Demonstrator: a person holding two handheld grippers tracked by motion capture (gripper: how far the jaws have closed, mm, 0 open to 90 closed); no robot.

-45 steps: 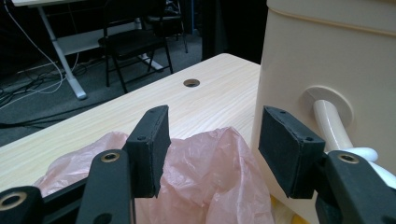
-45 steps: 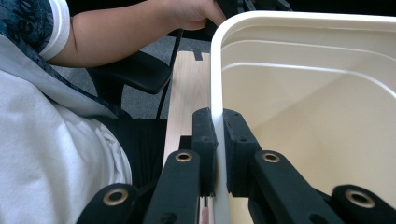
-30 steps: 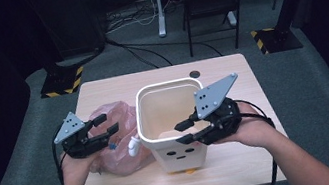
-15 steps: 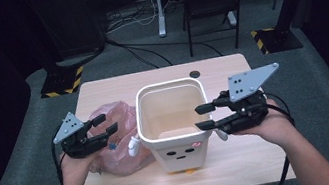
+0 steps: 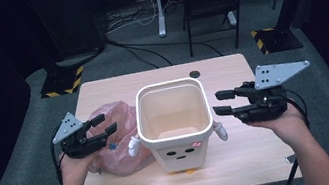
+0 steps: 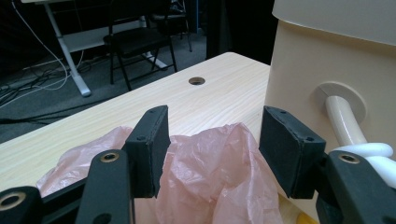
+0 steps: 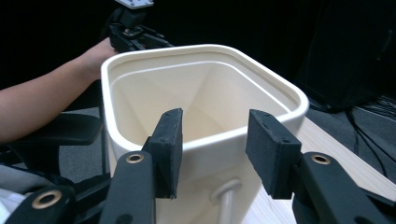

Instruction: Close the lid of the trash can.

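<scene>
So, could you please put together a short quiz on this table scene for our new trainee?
1. True or false: the pink plastic bag lies inside the cream bin.
2. Which gripper hovers over the bag: A the left gripper, B the right gripper?
3. Fill in: the right gripper's fingers stand ____ , with nothing between them.

Key: 1 false, the bag lies on the table beside the bin. 2 A. 3 open; they have just been opening.
</scene>
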